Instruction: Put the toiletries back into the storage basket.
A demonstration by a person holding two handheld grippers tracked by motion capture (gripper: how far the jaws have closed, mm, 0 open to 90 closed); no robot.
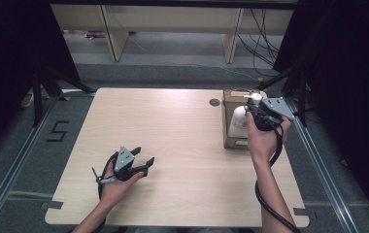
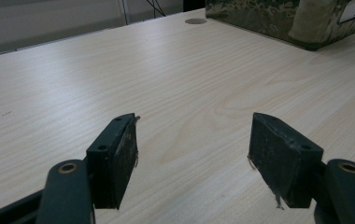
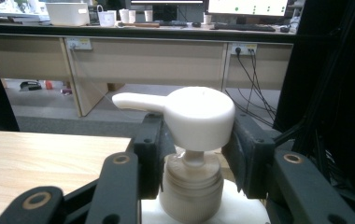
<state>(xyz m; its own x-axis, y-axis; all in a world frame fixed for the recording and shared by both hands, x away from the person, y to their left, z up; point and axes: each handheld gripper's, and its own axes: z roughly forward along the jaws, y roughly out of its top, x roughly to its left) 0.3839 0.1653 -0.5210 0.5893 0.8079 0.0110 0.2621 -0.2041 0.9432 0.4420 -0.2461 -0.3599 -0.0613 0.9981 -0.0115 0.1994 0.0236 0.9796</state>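
We saw a white pump bottle (image 1: 239,121) standing up inside a brown box (image 1: 230,138) at the far right side of the counter (image 1: 173,141). The bottle had a round white pump top (image 3: 199,116) with a long spout (image 3: 136,101) that stuck out to one side. Under the top there was a thin stem and a ribbed tan collar (image 3: 192,186).

Our right hand-held gripper (image 1: 256,112) was up at the bottle's top. In the right gripper view its two black jaws stood about half open, one on each side of the pump top. They sat tight against the sides of the top, so we held the bottle by its pump.

Our left hand-held gripper (image 1: 141,162) was well apart from the bottle, near the front left part of the counter. It sat low over the wood. Its jaws were wide open and it held nothing; in the left gripper view we saw bare counter between them, and the box far off at the top right.

A small dark round spot (image 1: 214,102) lay on the counter just beside the box. Behind the counter we saw a long desk (image 3: 143,51) with cables hanging down.
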